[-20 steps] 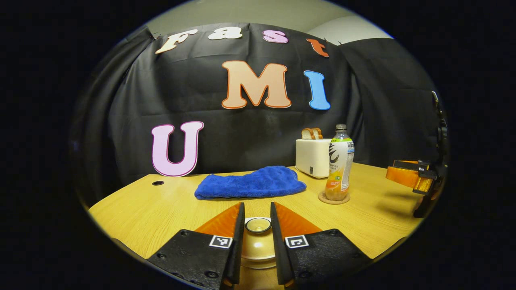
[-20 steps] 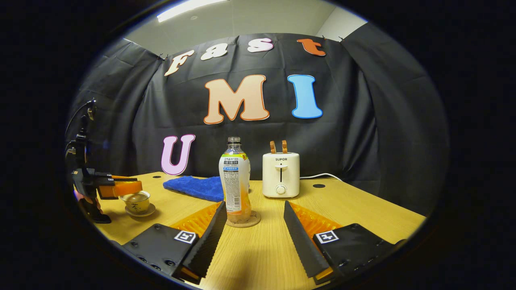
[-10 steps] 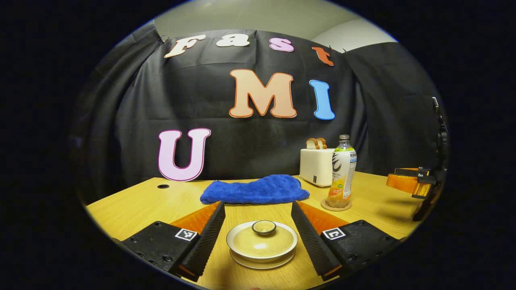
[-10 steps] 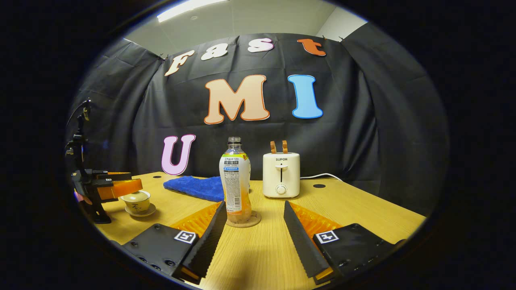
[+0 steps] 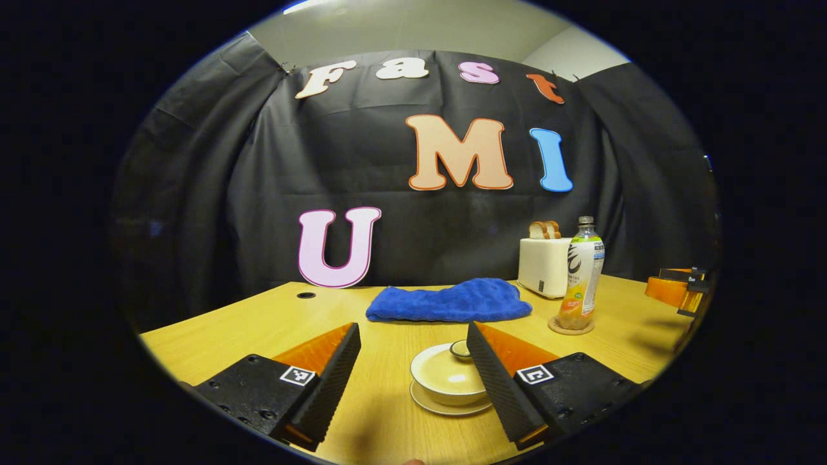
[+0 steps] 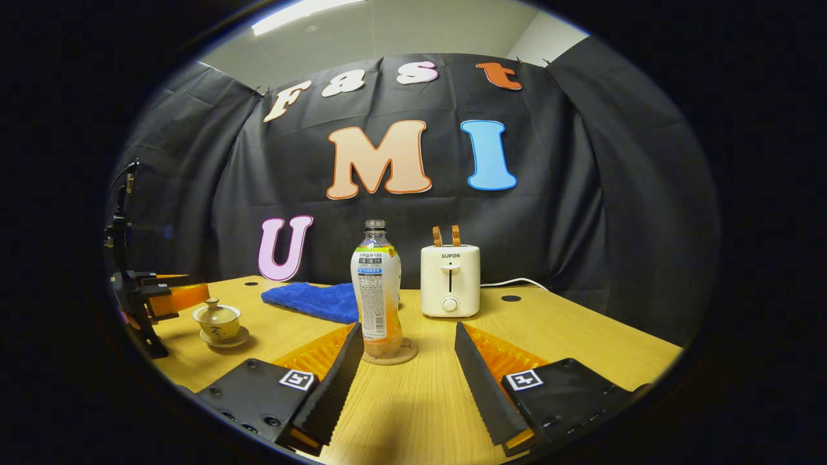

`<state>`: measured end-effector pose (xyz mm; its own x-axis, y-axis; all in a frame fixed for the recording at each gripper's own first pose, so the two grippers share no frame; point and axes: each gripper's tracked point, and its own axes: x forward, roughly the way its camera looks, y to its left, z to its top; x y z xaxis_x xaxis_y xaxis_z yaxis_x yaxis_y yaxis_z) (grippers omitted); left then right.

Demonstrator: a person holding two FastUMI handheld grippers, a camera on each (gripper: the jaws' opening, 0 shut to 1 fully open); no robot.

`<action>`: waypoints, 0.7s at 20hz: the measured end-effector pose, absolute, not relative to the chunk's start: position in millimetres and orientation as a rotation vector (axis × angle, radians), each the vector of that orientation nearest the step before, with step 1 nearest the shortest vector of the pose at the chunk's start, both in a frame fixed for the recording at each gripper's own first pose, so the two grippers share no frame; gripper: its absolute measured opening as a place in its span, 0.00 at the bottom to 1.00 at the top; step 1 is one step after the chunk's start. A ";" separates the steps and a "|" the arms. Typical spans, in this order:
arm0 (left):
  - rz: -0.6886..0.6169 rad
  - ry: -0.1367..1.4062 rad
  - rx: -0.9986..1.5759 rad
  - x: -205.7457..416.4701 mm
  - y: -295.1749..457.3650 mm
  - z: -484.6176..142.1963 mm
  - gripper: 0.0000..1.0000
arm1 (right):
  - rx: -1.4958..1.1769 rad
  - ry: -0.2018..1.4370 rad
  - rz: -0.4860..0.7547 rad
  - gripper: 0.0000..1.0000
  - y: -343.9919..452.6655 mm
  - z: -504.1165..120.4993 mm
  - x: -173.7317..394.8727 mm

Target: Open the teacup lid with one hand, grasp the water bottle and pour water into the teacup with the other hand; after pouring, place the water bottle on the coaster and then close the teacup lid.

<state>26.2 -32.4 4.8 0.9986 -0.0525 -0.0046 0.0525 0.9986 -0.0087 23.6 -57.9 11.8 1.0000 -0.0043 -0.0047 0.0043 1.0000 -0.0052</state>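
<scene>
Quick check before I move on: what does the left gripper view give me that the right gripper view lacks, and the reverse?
The left gripper view looks down on the teacup lid close up, between the open left gripper fingers, nearer its right finger.

The right gripper view has the toaster front with its lever, dial and cord, and the open right gripper facing the water bottle.

Both share the lidded teacup on its saucer, the bottle on its coaster, the blue towel and the table.

draped recording booth, wooden table (image 6: 581, 336), toaster (image 6: 450, 279)
</scene>
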 end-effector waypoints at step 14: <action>0.176 0.011 0.002 5.9 13.2 4.0 0.96 | -0.009 -0.001 -0.094 0.92 -74.6 13.6 20.5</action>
<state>5.9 13.2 4.0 0.9844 0.1754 -0.0106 -0.1754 0.9845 0.0025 20.5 -74.6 13.6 0.9956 -0.0941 0.0010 0.0941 0.9955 -0.0087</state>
